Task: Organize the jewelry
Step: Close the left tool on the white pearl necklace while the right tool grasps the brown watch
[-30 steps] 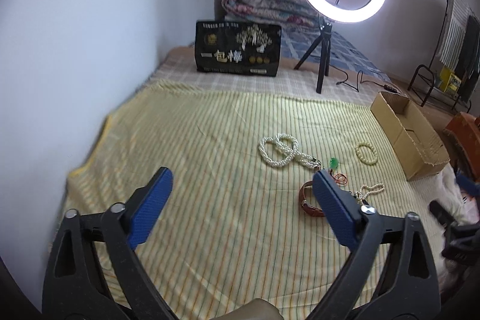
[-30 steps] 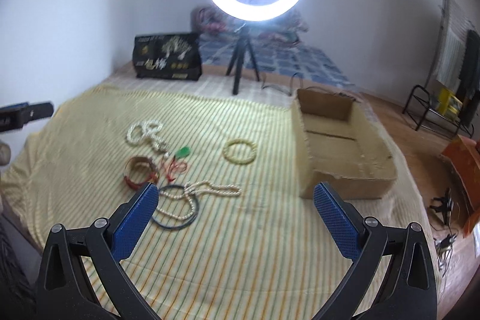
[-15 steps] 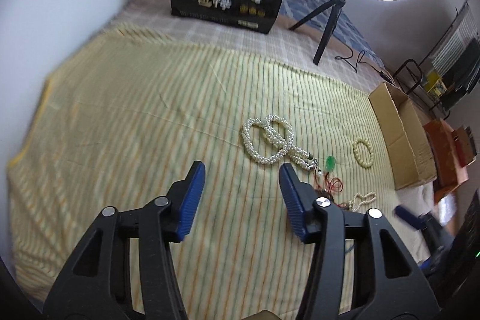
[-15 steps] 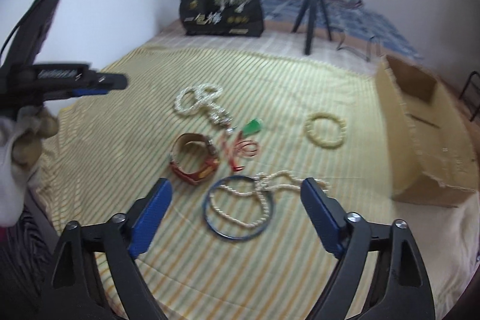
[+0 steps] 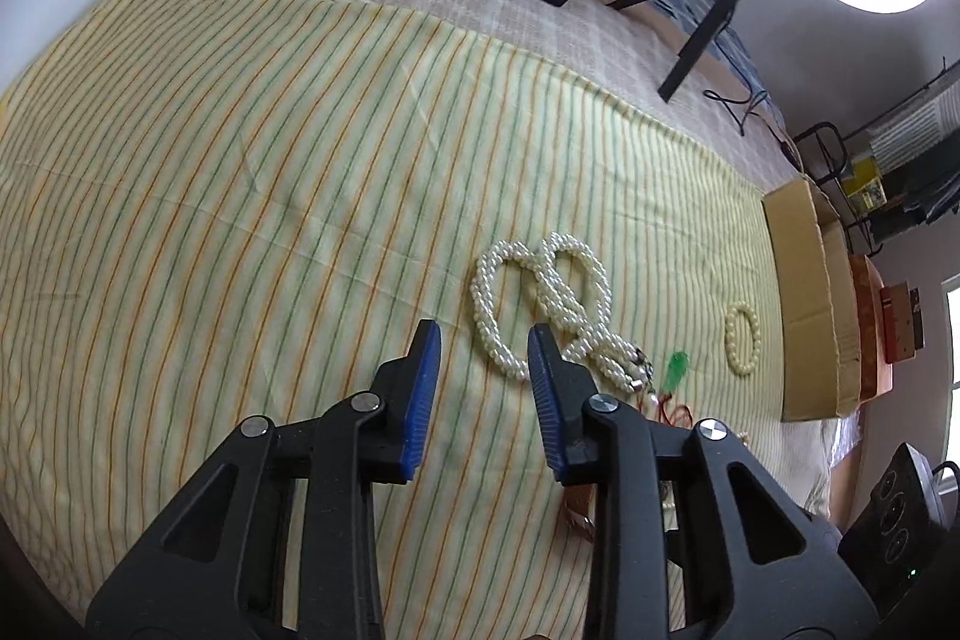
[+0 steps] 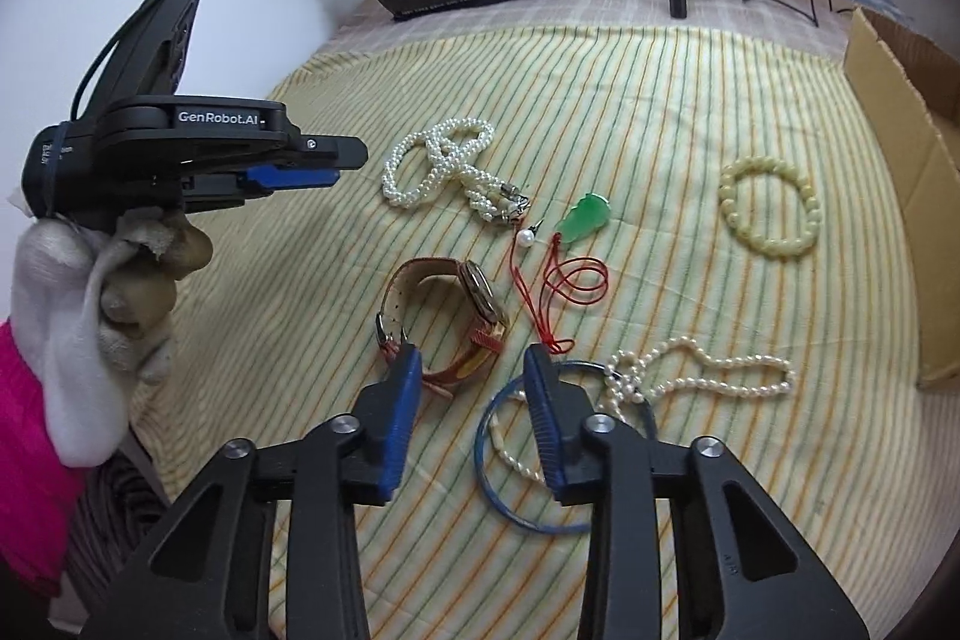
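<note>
On the striped yellow cloth (image 6: 690, 100) the jewelry lies spread. From the left in the right wrist view: the left gripper (image 6: 336, 163), held in a gloved hand (image 6: 90, 280), hovers above the cloth at 9 o'clock, its jaws partly spread with nothing between them. The thick pearl necklace (image 6: 438, 166) lies at 12 o'clock of the watch (image 6: 462, 322). The right gripper (image 6: 471, 370) stands at 6 o'clock, jaws partly spread and holding nothing, its left pad just over the watch strap. The green pendant (image 6: 585, 214) with red cord is at the centre. The blue bangle (image 6: 510, 472) overlaps the thin pearl strand (image 6: 708, 376). The yellow bead bracelet (image 6: 768, 208) lies at 3 o'clock, near the cardboard box (image 6: 900, 100).
</note>
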